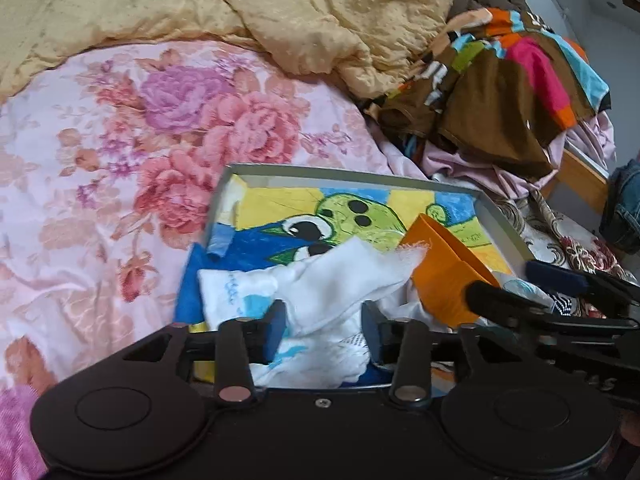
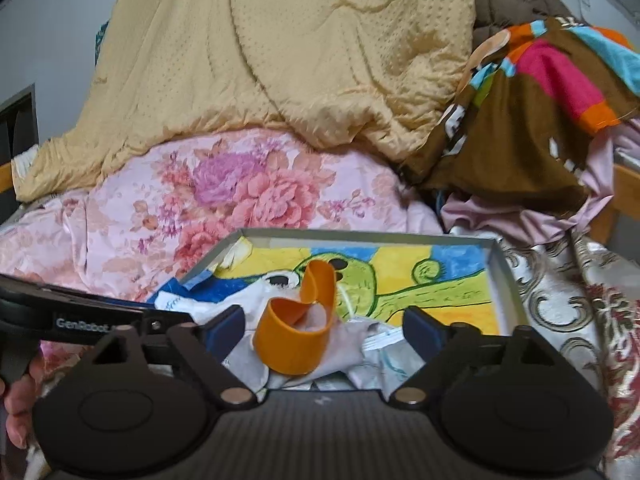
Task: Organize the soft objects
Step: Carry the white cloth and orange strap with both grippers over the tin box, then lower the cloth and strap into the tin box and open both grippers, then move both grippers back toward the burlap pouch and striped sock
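Left gripper (image 1: 324,330): jaws stand apart, blue pads on either side of a bunched white cloth (image 1: 320,280). The pads do not visibly press on it; the cloth passes between them and lies loose on the tray. From the right wrist view the left gripper reaches in from the left edge, with the person's hand (image 2: 18,396) on its handle.

Right gripper (image 2: 324,330): jaws spread wide, gripping nothing. An orange silicone band (image 2: 294,338), curled into an open loop, lies between the pads without touching either. It rests on the crumpled white cloth (image 2: 360,354). In the left wrist view the right gripper (image 1: 528,284) enters from the right, its near finger just beside the orange band (image 1: 444,276).

Tray (image 1: 502,220): shallow, grey-rimmed, set on the bed. Its floor carries a bright cartoon drawing (image 1: 360,216) of a green figure on yellow and blue. Cloth and band occupy the near end; the far end is bare picture.

Beyond the tray: a pink floral bedspread (image 1: 160,128) to the left and behind. Further back, a yellow dotted quilt (image 1: 300,12) heaped up. To the right, a pile of multicoloured clothing (image 1: 512,92), brown, pink, orange and blue, over pale lilac fabric. A brocade-patterned cover (image 2: 568,304) lies beside the tray's right rim.
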Tool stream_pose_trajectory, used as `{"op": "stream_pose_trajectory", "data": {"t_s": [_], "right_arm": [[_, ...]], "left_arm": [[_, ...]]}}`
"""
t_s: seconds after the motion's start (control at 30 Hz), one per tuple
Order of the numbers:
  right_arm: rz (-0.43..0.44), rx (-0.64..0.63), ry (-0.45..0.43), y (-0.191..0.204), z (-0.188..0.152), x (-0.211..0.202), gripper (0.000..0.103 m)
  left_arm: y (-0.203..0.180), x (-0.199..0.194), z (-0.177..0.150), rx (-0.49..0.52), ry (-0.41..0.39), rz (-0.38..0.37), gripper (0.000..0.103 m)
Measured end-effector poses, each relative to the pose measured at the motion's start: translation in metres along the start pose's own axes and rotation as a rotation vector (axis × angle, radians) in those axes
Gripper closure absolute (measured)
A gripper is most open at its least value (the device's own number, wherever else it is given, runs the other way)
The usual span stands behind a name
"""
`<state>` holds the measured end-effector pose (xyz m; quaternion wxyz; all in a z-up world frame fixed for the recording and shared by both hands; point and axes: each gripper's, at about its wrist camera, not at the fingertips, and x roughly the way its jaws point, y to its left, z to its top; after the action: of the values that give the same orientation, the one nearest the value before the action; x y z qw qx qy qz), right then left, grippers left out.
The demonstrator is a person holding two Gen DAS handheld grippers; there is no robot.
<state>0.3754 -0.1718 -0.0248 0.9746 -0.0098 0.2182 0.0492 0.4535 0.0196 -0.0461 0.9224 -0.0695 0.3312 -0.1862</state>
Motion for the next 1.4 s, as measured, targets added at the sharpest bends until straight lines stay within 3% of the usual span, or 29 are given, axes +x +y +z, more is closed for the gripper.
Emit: {"op": "stream_pose_trajectory", "data": {"t_s": [0.1,0.27,0.57,0.97,1.4], "right_arm": [[-0.005,0.006,-0.021,-0.003,0.004,-0.018,0.006],[-0.004,0.015,-0.061,-0.003,0.013,-0.053,0.001],[0.007,-0.002,-0.135,0.009,0.029,-0.123,0.0],[0.026,-0.009,-0.199,0.023,0.021,-0.206,0.0],[0.021,0.036,-0.201,0.018,-0.017,-0.256,0.0]], "left_arm": [[0.003,-0.017,-0.003,-0.037,-0.032,0.014,0.038],[-0.003,-0.054,-0.005,-0.052,-0.086,0.024,0.028],[-0.027,-0.139,-0.011,-0.006,-0.178,0.067,0.007],[-0.058,-0.233,-0.037,0.047,-0.238,0.132,0.001],[-0.087,-0.27,-0.081,0.067,-0.233,0.142,0.001]]}}
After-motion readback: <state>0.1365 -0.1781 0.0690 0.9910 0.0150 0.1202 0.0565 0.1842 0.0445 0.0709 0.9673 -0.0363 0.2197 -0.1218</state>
